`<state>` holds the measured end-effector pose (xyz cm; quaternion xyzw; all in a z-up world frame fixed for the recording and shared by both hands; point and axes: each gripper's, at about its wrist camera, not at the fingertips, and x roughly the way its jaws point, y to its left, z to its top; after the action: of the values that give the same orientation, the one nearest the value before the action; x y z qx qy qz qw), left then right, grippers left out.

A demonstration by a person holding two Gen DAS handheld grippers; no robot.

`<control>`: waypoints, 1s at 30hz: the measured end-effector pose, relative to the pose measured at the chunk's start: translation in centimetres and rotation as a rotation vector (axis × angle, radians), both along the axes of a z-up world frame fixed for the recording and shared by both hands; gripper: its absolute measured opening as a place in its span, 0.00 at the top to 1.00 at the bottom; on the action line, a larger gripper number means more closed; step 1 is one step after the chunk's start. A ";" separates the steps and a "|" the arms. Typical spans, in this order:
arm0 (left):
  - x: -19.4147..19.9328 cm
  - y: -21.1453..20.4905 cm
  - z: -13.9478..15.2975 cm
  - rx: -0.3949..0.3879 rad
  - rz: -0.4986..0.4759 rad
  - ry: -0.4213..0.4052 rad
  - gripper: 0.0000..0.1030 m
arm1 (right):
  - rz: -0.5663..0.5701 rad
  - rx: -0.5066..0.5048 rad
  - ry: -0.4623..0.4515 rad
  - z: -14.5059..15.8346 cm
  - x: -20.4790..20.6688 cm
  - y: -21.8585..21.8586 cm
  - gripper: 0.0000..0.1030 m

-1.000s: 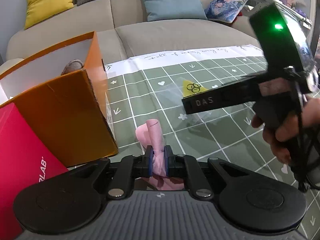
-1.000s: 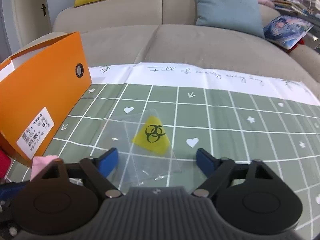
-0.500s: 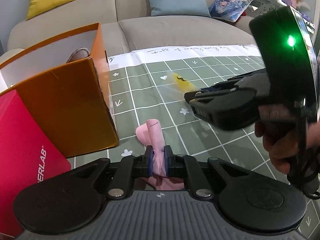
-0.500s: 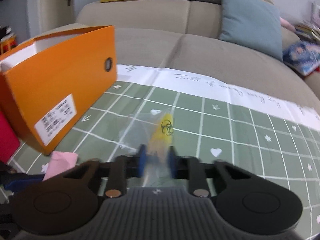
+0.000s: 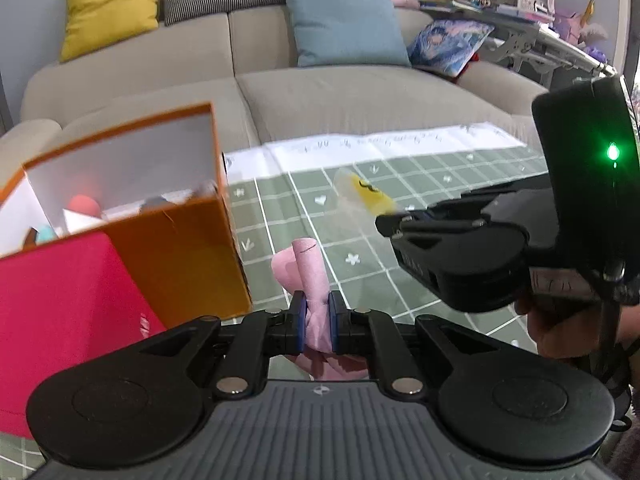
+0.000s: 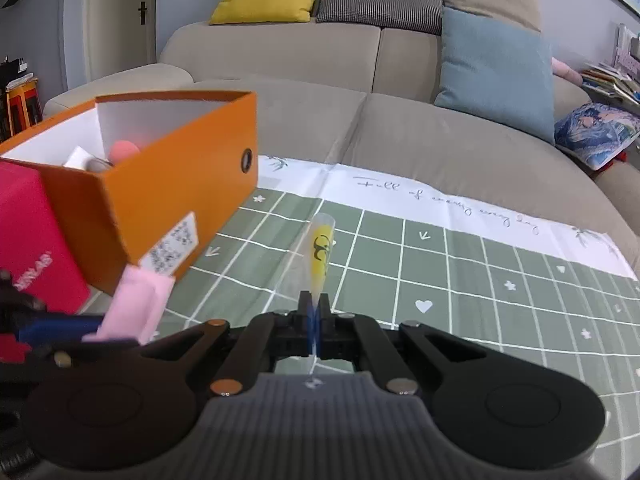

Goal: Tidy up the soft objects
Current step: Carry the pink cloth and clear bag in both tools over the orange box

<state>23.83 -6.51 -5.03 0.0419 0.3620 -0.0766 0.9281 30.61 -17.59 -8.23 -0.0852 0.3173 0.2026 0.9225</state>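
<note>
My left gripper (image 5: pixel 317 312) is shut on a pink cloth (image 5: pixel 310 276) and holds it above the green grid mat (image 5: pixel 400 280), just right of the open orange box (image 5: pixel 176 256). The cloth also shows in the right wrist view (image 6: pixel 138 304). My right gripper (image 6: pixel 315 312) is shut on a clear plastic bag with a yellow biohazard patch (image 6: pixel 320 248), lifted off the mat. In the left wrist view the bag (image 5: pixel 366 196) sticks out of the right gripper (image 5: pixel 400 224). The orange box (image 6: pixel 160 204) holds several soft items.
A red box (image 5: pixel 60 312) stands against the orange box on the left; it also shows in the right wrist view (image 6: pixel 36 252). A beige sofa (image 6: pixel 400 128) with yellow, striped and blue cushions lies behind the mat. Cluttered shelves (image 5: pixel 520 8) stand at far right.
My right gripper closed on the plastic bag and lifted it off the mat. Both grippers rose, so the inside of the orange box now shows. The left gripper still holds the pink cloth.
</note>
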 end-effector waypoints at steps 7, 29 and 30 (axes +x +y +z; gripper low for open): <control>-2.5 1.1 3.5 -0.004 0.012 -0.043 0.89 | -0.008 -0.025 0.002 3.0 -2.9 0.8 1.00; -8.4 9.6 11.2 -0.018 0.094 -0.148 0.89 | 0.068 -0.030 -0.012 11.4 -12.6 6.5 1.00; -8.2 10.2 11.5 -0.024 0.093 -0.148 0.89 | 0.076 -0.034 -0.020 11.7 -12.7 7.0 1.00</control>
<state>15.58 3.69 6.45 0.0196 0.2928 -0.0344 0.9553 17.91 -10.61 3.51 -0.1149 0.3080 0.2312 0.9157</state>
